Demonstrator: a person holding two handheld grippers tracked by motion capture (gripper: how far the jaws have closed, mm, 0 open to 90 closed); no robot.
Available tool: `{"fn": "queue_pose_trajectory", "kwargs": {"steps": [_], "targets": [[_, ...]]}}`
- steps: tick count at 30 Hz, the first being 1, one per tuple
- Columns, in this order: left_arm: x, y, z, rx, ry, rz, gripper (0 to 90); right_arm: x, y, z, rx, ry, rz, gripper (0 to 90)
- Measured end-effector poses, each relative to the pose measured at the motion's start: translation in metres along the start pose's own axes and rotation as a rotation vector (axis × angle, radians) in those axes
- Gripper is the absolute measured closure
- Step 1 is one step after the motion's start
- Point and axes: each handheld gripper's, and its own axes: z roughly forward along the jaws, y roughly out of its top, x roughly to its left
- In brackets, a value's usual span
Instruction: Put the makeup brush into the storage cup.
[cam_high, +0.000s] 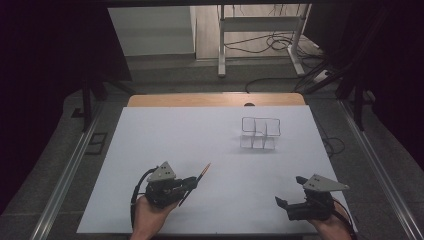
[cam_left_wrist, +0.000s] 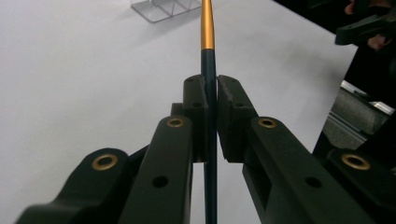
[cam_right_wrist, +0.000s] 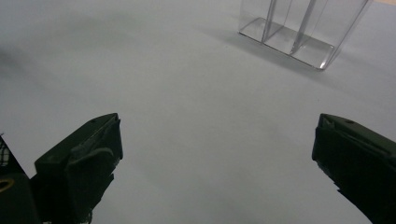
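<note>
Left gripper view: my left gripper (cam_left_wrist: 211, 88) is clamped on the pen (cam_left_wrist: 207, 28), its length aimed at the clear organizer (cam_left_wrist: 163, 8); right gripper (cam_right_wrist: 215, 140) gapes, idle.

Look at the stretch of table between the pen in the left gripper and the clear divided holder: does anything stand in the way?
Nothing visible does. The left gripper is shut on the pen, whose orange end points toward the clear holder. The white table between them is bare. The right gripper is open and off to the side, out of that path.
</note>
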Motion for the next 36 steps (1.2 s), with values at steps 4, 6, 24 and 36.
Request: {"fn": "queue_pose_trajectory", "kwargs": {"steps": [4, 6, 24, 36], "targets": [[-0.001, -0.002, 0.002, -0.021, -0.026, 0.008, 83.7, 0.003, 0.002, 0.002, 0.007, 0.004, -0.006, 2.4], [-0.002, -0.002, 0.003, -0.026, -0.032, 0.015, 83.7, 0.004, 0.003, 0.002, 0.012, 0.008, -0.006, 2.6], [-0.004, -0.006, 0.010, -0.091, -0.081, -0.007, 83.7, 0.019, 0.018, 0.018, 0.003, 0.115, 0.005, 2.6], [-0.004, -0.006, 0.015, -0.120, -0.089, -0.016, 83.7, 0.034, 0.041, 0.034, -0.012, 0.208, 0.057, 1.7]]}}
